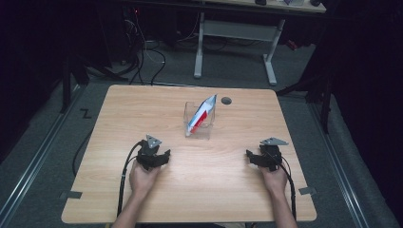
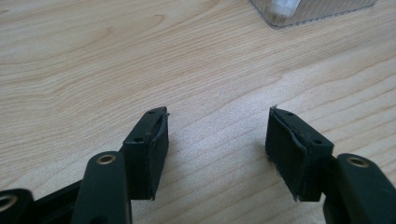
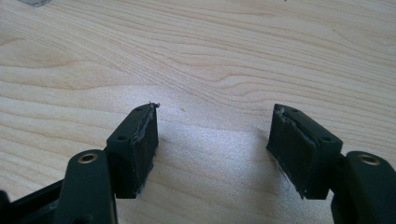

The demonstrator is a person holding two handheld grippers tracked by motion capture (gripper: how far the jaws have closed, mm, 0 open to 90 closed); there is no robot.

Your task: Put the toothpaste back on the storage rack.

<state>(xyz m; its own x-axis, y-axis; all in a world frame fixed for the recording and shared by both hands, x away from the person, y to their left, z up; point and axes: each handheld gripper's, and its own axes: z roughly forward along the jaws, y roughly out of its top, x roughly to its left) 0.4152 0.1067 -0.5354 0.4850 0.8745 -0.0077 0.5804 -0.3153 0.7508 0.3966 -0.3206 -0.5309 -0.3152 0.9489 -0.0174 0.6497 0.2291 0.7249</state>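
Your left gripper [image 1: 153, 156]: lower left of centre in the high view, jaws spread wide, bare table [image 1: 142, 114] between them. Your right gripper [image 1: 264, 158]: lower right, jaws likewise apart, holding nothing. Clear box [image 1: 198, 120]: centre of frame, well apart from both. Red, white and blue packet [image 1: 201, 113]: inside the box, leaning tilted.

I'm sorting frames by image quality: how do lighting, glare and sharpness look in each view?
High view: the light wooden table is brightly lit and the room around it dark; the clear plastic box holding a red, white and blue carton looks soft. Left gripper view: a pale sheen on the wood between the open left claw; the box corner is blurred. Right gripper view: similar sheen between the open right claw, crisp grain.
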